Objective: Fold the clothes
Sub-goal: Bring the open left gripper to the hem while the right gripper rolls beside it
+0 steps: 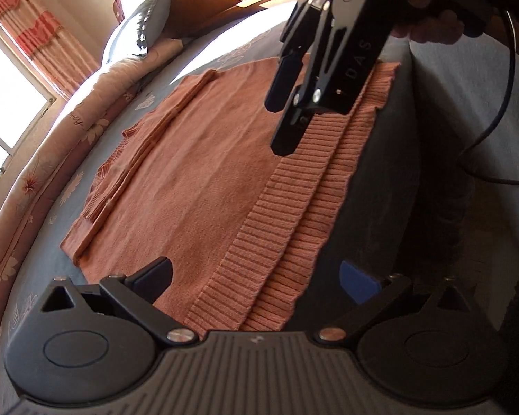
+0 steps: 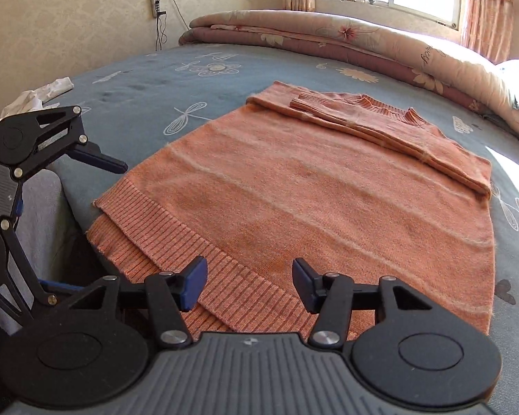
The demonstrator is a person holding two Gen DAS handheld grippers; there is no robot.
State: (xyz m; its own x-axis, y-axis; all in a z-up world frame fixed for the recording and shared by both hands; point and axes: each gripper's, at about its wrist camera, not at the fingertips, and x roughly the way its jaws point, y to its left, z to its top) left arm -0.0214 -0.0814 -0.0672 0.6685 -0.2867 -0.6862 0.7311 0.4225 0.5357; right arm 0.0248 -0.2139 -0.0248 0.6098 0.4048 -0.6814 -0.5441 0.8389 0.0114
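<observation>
Both released, the left claw (image 1: 256,283) and right claw (image 2: 249,285) are hovering at the hem of a sleeves-in sweater (image 2: 311,186) lying on the bed (image 2: 155,83), seemingly positioning for a fold.

Orange sweater (image 2: 311,190) flat on blue bedsheet (image 2: 148,86)

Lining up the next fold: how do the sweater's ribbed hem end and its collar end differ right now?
The ribbed hem lies at the bed's near edge, right under both tools; the collar lies at the far end, toward the rolled quilt. The hem shows two offset ribbed layers, uncovered; the collar end has a folded sleeve laid across it. Both lie flat on the bed, ungripped.
</observation>
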